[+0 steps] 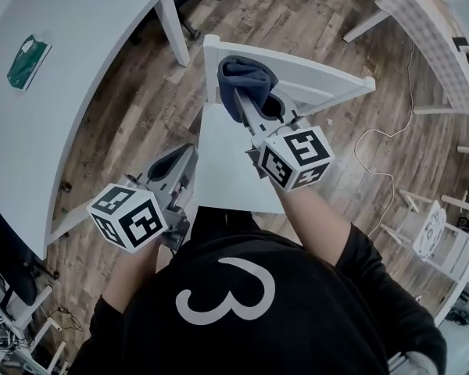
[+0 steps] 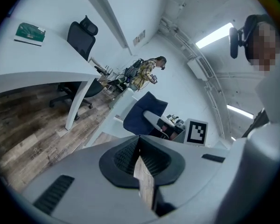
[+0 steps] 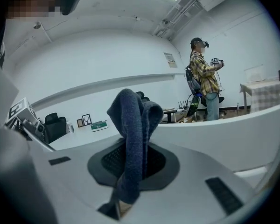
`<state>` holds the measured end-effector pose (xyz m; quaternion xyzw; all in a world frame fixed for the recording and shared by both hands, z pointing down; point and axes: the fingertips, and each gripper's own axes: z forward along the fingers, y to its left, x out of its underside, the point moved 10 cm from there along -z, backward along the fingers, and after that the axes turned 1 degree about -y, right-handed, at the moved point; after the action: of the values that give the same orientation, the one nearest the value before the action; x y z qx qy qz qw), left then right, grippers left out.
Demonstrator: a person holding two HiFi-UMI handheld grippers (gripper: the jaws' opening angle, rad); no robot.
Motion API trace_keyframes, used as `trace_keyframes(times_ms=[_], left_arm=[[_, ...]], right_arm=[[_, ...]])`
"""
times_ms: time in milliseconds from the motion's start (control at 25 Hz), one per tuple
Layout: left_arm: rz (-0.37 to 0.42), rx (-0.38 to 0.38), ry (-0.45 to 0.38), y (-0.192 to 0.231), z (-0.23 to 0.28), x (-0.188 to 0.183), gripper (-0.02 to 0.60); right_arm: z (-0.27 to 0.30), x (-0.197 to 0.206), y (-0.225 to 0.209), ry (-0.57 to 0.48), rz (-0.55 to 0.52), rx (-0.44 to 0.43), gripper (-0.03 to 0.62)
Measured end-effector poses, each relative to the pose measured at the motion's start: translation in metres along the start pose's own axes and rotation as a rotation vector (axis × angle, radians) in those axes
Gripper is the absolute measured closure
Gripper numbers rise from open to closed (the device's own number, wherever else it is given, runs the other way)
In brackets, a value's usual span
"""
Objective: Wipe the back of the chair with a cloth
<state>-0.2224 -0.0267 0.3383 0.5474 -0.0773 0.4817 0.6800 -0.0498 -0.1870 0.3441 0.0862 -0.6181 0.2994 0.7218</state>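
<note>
Right claw (image 1: 252,106) is pinching the dark blue cloth (image 1: 245,78) in a bunched-up fold. In the right gripper view it's sticking up from between the jaws. I'm holding it at the left end of the top rail of the white chair (image 1: 313,76), and it looks like it's touching the back there. Left claw (image 1: 176,161) is hanging near the seat's left edge, pressed together on nothing and not touching the chair.

What I'm worrying about:
- The cloth is only caught by a fold, so I'm guessing it slips out if I drag hard along the rail.
- Nothing's bracing the chair. It looks light, so pushing on the back could slide or tip it away from me.
- Bunched like this, the cloth is probably only cleaning a thin strip.

Around me, the big white worktop (image 1: 78,53) with a green packet (image 1: 27,61) on it is sitting on the left, and its leg is standing close to the chair's far left corner. A cable (image 1: 375,143) is looping on the floor to the right. Another person (image 3: 203,78) is standing well off in the background.
</note>
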Motion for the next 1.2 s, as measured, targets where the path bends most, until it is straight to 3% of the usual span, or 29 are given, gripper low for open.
trace_keyframes(times_ms=[280,560,840,1200], left_arm=[[-0.047,-0.020,0.027,0.036,0.004,0.004,0.568],[-0.117,0.048,0.076,0.049,0.016,0.003,0.568],[-0.076,0.071,0.115,0.052,0.016,-0.003,0.568],[-0.036,0.095,0.145,0.048,0.019,-0.011,0.568]], right_arm=[[0.038,0.023,-0.002,0.011,0.000,0.082,0.543],[0.058,0.032,-0.007,0.034,-0.003,0.142,0.542],[0.064,0.033,-0.008,0.016,0.057,0.196,0.542],[0.063,0.032,-0.009,0.029,0.050,0.221,0.542]])
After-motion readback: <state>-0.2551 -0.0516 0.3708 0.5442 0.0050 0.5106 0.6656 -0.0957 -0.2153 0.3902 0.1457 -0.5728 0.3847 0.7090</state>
